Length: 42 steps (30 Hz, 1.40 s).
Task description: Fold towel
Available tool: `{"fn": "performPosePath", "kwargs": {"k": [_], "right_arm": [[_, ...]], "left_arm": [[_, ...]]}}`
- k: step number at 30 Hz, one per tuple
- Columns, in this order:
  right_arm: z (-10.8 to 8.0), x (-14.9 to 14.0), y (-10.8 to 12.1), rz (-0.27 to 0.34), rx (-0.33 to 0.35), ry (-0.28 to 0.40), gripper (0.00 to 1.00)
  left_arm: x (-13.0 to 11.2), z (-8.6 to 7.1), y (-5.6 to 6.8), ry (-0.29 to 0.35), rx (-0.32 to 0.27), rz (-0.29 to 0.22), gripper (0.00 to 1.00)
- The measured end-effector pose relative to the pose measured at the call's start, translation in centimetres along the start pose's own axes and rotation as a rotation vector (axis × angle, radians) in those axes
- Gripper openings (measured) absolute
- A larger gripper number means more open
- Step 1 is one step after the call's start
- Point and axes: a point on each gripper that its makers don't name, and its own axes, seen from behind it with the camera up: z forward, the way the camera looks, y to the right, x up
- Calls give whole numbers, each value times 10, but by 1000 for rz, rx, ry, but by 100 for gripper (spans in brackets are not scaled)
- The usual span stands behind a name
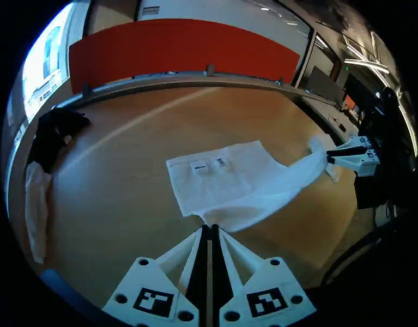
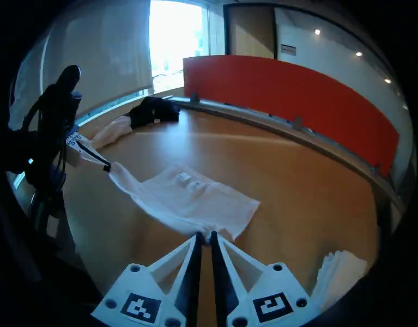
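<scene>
A white towel (image 1: 236, 182) with two small tags lies partly flat on the wooden table (image 1: 127, 163). In the left gripper view my left gripper (image 1: 210, 228) is shut, its tips pinching the towel's near corner. Farther right, my right gripper (image 1: 333, 158) holds another corner lifted, so the cloth stretches up to it. In the right gripper view the towel (image 2: 192, 201) runs from my right gripper (image 2: 204, 237), fingers nearly together on its near edge, up to my left gripper (image 2: 106, 167) at the left, which holds a raised corner.
A black garment (image 1: 56, 131) and a pale cloth (image 1: 37, 207) lie at the table's left edge. A red partition (image 1: 181, 49) stands behind the table. Folded white cloths (image 2: 339, 272) sit near the table's edge at lower right. A person's dark form (image 2: 45, 141) stands at the left.
</scene>
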Motion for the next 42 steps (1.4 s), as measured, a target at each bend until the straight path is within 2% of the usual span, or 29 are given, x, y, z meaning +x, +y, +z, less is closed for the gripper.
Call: {"fn": "performPosePath", "kwargs": {"k": [12, 19, 25, 32, 42], "right_arm": [[41, 7, 32, 15, -18, -29, 12], [68, 2, 49, 15, -37, -61, 12], [87, -8, 54, 35, -45, -89, 12], [103, -18, 59, 62, -46, -109, 12], [127, -18, 71, 77, -55, -115, 14]], "left_arm": [[27, 33, -18, 19, 22, -24, 5], [37, 59, -32, 5, 39, -54, 5], [36, 82, -40, -22, 42, -59, 5], [31, 102, -45, -47, 39, -67, 5], [33, 133, -60, -50, 56, -81, 6]]}}
